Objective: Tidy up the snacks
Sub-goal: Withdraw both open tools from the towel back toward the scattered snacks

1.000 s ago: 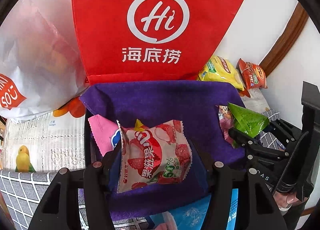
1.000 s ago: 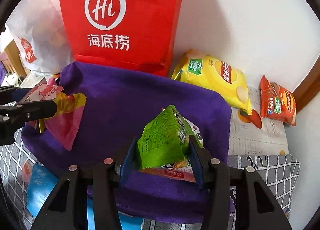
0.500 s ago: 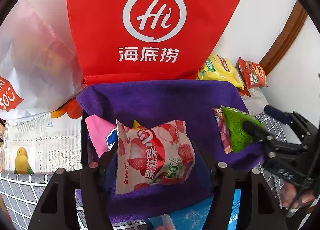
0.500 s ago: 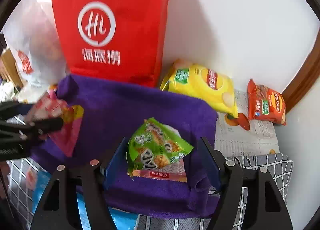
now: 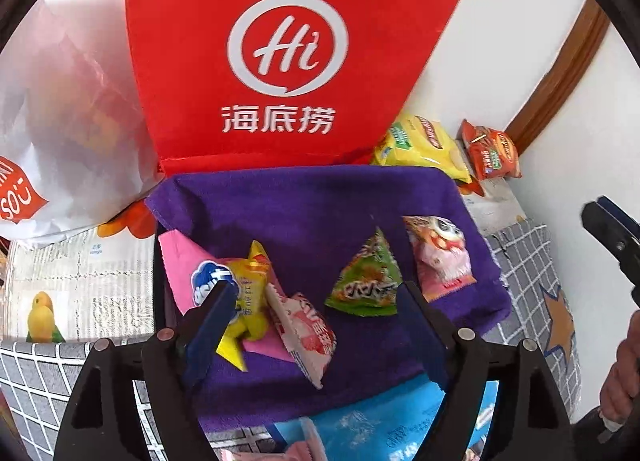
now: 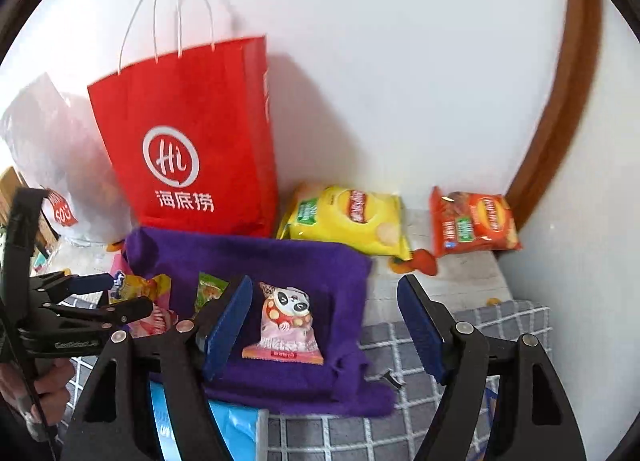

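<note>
On the purple towel point(image 5: 320, 213): a green triangular packet point(image 5: 366, 285) tipped up mid-cloth, a pink panda packet point(image 5: 440, 257) flat right of it, and a strawberry packet point(image 5: 306, 335), yellow packet point(image 5: 250, 293) and pink pouch point(image 5: 180, 261) heaped at its left edge.

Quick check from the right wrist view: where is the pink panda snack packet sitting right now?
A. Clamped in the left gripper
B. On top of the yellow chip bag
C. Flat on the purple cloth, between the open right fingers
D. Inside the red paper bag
C: the panda packet lies on the purple cloth, with neither pad of the right gripper touching it.
</note>
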